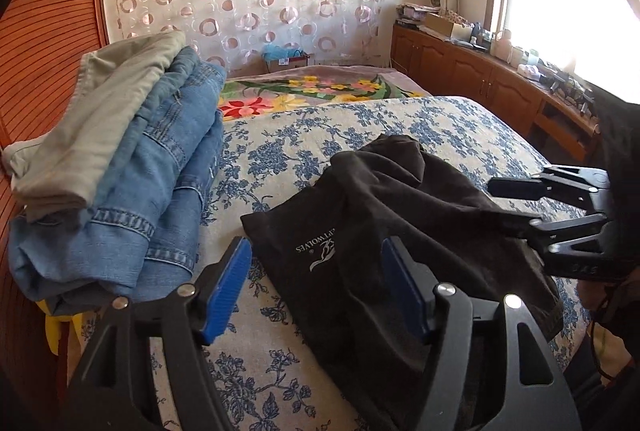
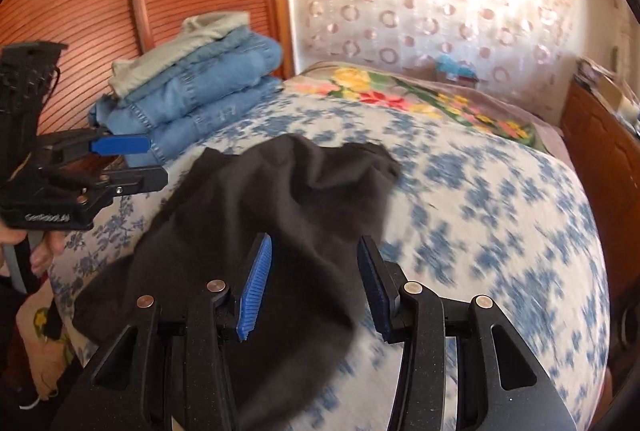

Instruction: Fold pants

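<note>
Left claw [image 1: 316, 287] stands apart, nothing clamped; black pants [image 1: 400, 223] lie under and just ahead of it on the bed [image 1: 460, 119]. Right claw [image 2: 314, 285] half apart over the same cloth; whether its pads pinch fabric, cannot tell. Pants sit bunched at the near side of the bed, long axis running near-left to far-right in the right wrist view. Stack of folded jeans [image 1: 160, 183] at far left. Judgement: both claws equally near; the left must close on an edge first.
</note>
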Demonstrator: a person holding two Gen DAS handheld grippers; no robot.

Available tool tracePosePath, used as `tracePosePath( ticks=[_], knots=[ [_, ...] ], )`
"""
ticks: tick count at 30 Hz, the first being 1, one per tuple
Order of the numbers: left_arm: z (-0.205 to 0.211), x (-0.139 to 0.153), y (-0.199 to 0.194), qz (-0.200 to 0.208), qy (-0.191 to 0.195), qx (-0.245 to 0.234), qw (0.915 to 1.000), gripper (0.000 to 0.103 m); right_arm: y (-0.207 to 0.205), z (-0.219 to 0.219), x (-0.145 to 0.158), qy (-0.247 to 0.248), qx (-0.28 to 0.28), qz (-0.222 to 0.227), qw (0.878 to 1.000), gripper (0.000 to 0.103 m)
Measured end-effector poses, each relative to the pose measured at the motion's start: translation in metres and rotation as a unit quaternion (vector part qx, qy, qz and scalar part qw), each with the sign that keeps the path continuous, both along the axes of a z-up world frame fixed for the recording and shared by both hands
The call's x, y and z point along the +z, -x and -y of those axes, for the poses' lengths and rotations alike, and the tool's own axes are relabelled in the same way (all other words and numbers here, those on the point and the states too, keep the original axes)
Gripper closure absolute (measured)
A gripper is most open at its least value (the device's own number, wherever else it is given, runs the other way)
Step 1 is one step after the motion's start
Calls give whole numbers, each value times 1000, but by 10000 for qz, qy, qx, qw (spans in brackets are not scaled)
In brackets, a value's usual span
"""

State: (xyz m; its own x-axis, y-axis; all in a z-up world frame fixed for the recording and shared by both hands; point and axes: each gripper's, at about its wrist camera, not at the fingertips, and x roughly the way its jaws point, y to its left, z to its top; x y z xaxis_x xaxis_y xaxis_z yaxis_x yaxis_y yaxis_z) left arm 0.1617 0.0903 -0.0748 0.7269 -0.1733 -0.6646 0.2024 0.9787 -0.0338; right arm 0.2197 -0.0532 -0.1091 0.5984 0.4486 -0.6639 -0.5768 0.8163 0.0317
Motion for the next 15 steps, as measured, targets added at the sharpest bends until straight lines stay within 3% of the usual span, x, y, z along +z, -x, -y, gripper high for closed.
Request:
tracePosePath(
  ticks=[6, 7, 9, 10, 15],
  knots=[
    [-8, 0, 4, 16, 68, 55, 10000, 36, -20, -31, -14, 305, 297, -228, 9988, 58],
    [-8, 0, 4, 6, 76, 54, 10000, 36, -22, -32, -16, 363, 288, -251, 9986, 62],
    [-7, -2, 4, -16, 101, 37, 9999, 36, -26, -30, -20, 352, 261, -310, 9986, 82],
    [-7, -3, 3, -33, 108, 35, 9999, 36, -27, -27, -20, 309, 257, -337, 9986, 99],
    [-1, -8, 0, -96, 94, -13, 9999, 36, -20, -5, -13, 152, 184, -248, 9994, 103]
  ],
)
